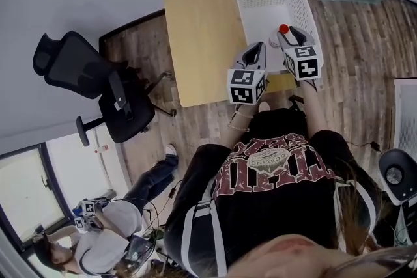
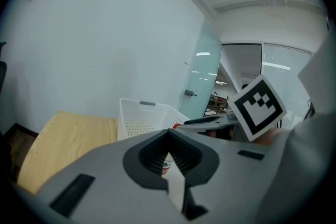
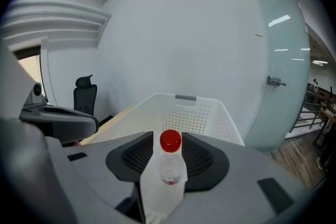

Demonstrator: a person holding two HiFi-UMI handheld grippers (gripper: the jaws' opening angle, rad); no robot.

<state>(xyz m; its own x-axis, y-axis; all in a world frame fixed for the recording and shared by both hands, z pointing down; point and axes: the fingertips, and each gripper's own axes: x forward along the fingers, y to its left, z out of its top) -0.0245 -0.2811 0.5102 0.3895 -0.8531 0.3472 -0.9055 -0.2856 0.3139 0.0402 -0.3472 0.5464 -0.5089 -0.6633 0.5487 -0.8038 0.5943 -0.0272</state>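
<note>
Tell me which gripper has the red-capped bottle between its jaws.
The right gripper: its jaws clasp the upright red-capped bottle. The left gripper has its jaws together, with nothing between them.

You hold both grippers over the near end of the white basket, which stands on the pale wooden table. Your right gripper has a red-capped bottle at its tips, with your left gripper just beside. A black office chair stands left of the table.
</note>
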